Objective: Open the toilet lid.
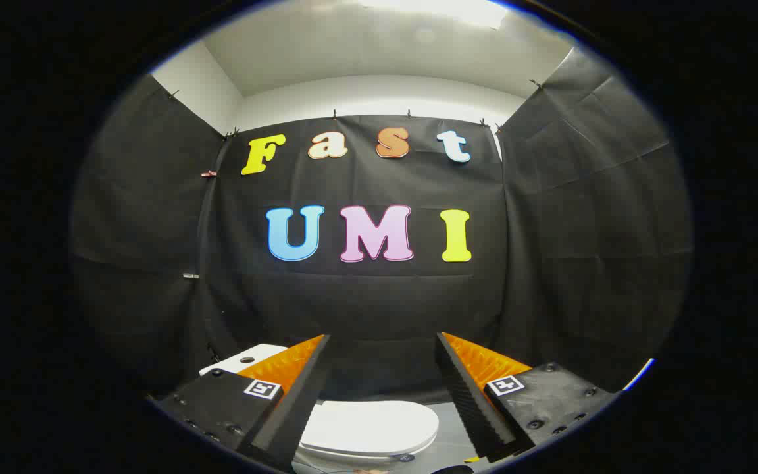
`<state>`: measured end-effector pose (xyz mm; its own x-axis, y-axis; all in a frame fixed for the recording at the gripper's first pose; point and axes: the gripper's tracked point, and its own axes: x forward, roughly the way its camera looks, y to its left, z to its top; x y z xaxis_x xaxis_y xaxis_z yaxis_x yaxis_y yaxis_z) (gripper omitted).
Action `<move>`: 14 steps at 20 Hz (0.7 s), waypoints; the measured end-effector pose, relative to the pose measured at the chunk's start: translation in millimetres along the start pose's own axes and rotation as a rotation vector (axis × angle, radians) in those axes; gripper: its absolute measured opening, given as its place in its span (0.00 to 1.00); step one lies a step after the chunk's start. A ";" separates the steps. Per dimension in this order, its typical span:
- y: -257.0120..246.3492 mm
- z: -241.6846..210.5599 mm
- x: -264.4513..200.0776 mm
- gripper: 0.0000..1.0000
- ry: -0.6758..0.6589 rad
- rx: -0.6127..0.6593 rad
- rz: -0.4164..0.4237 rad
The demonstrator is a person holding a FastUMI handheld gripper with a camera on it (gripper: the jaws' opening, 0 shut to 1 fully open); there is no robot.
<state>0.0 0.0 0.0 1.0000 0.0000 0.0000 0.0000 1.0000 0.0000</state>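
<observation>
Claw: my gripper (pixel 382 368) is released, fingers spread wide with nothing between them, held level and aimed at the booth's black cloth wall (pixel 366 296).
Lid: the smooth white oval toilet lid (pixel 369 426) lies shut, below the fingers and between them, well under my line of aim.
Tank: the white cistern top (pixel 247 359) sits beyond my left finger.
Axis: the lid seems to run sideways across my fingers.
Next: I judge I must dip downward.

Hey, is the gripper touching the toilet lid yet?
Apart. In the gripper view the open gripper has its fingers spread with only air between them, and the closed toilet lid lies well below and beyond the fingertips.
</observation>
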 end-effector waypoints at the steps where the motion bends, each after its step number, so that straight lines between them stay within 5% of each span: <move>1: 0.0 -0.7 0.4 0.97 0.001 0.000 0.001; 14: 1.5 -5.8 5.2 0.98 0.013 0.000 0.003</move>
<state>5.2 1.5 -5.8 0.9999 0.0031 -0.0127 -0.0031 1.0000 0.0000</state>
